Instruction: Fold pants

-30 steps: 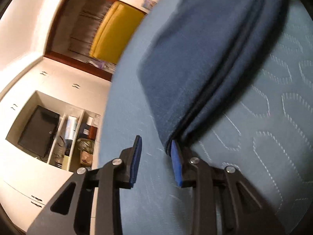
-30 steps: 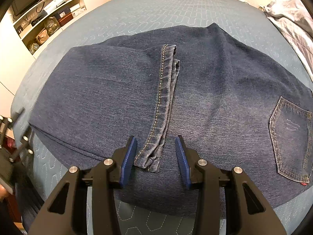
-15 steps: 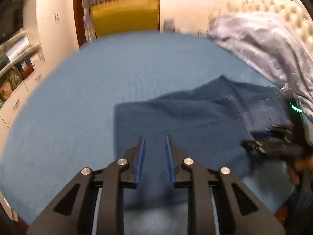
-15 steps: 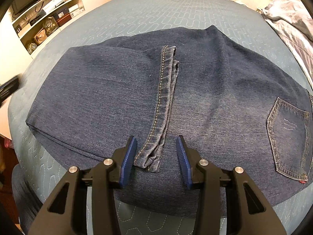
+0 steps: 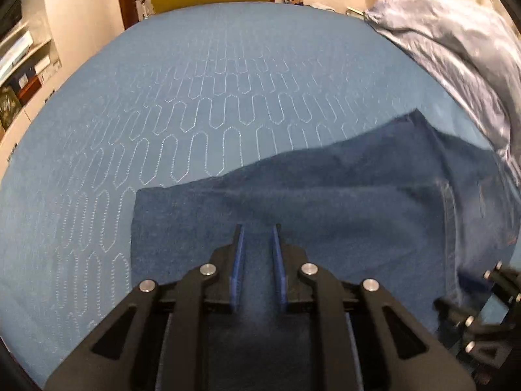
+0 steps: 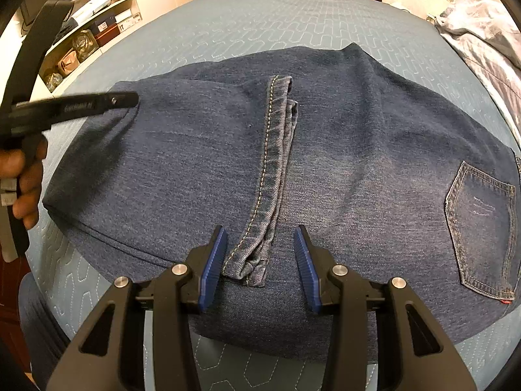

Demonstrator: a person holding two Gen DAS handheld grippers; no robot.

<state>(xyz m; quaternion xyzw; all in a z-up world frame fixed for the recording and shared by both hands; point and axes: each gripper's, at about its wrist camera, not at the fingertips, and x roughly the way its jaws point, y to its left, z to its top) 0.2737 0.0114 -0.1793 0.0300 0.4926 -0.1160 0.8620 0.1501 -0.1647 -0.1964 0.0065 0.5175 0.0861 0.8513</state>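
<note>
The right gripper (image 6: pixel 260 260), open wide and empty, frames the stitched hem (image 6: pixel 260 195) at lower centre, probably to lift it; the left gripper (image 5: pixel 257 260), narrowly open, holds nothing above the folded dark blue denim pants (image 6: pixel 358 163) lying mid-frame on the blue quilted bed (image 5: pixel 195 97).

Blue quilted bed (image 5: pixel 228 104) fills both views. Folded jeans (image 6: pixel 358 150) lie flat on it. A crumpled sheet (image 5: pixel 456 49) sits at its right edge.

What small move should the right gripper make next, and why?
Probably ease forward and close on the hem. The right gripper is open with its fingers either side of the hem's near end on the jeans, holding nothing; the left gripper is also empty above the folded edge.
</note>
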